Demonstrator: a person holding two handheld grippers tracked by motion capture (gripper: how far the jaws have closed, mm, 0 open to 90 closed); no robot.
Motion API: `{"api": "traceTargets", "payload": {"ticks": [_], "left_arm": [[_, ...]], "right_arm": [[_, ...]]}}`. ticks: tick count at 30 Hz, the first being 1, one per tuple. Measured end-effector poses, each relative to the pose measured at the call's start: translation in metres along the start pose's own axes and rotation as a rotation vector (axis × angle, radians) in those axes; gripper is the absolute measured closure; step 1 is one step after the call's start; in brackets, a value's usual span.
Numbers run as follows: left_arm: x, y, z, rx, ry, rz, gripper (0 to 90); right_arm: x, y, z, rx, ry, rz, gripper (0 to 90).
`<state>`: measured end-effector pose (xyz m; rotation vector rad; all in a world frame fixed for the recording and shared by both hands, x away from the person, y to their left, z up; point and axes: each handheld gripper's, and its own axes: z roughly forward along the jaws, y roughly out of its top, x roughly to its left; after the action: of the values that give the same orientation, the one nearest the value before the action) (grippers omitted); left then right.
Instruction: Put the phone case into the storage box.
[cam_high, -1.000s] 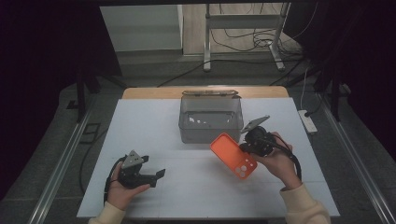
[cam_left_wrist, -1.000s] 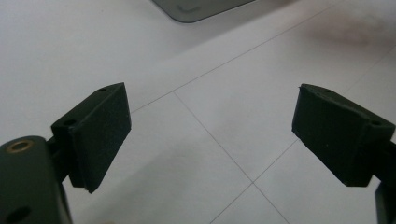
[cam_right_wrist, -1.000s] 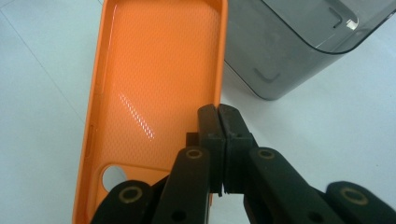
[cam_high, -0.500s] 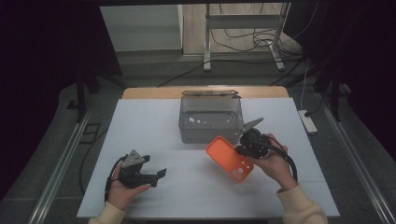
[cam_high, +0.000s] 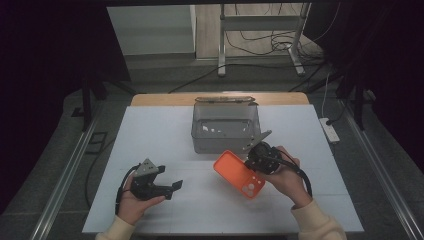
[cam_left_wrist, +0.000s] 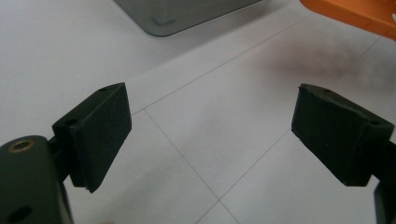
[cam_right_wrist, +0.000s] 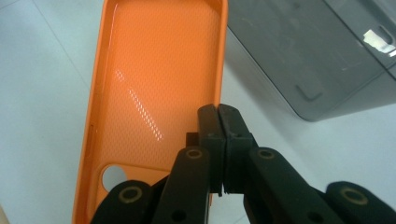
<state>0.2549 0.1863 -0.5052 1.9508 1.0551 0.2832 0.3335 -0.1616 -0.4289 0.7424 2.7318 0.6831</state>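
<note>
left hand-held gripper (cam_high: 172, 186) sits low over the white worktop (cam_high: 150, 130), jaws wide apart, nothing between them; looks parked so it stays clear of the work. mid-worktop, the orange phone case (cam_high: 239, 174) is tilted, hollow side up, camera cutout toward the person, just in front of the clear bin (cam_high: 225, 131). right hand-held gripper (cam_right_wrist: 219, 128) is clamped on the case's long edge wall, pads pinched together over the thin rim; an edge grip probably suits carrying it to or from the bin.

No legible text or labels anywhere
</note>
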Motion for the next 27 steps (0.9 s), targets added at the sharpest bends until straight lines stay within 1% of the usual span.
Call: {"api": "traceTargets", "payload": {"ticks": [13, 19, 23, 27], "left_arm": [[-0.006, 0.013, 0.002, 0.004, -0.029, 0.008, 12.1], [-0.006, 0.016, 0.003, 0.010, -0.036, -0.001, 12.2], [-0.007, 0.021, 0.005, 0.014, -0.048, -0.005, 12.1], [-0.009, 0.026, 0.008, 0.030, -0.057, -0.009, 12.4]], "right_arm": [[0.004, 0.002, 0.002, -0.001, 0.007, -0.010, 88.9], [0.003, 0.002, 0.003, 0.001, 0.003, -0.011, 88.9], [0.004, 0.002, 0.003, 0.001, 0.004, -0.011, 88.9], [0.004, 0.002, 0.003, 0.000, 0.003, -0.011, 88.9]]}}
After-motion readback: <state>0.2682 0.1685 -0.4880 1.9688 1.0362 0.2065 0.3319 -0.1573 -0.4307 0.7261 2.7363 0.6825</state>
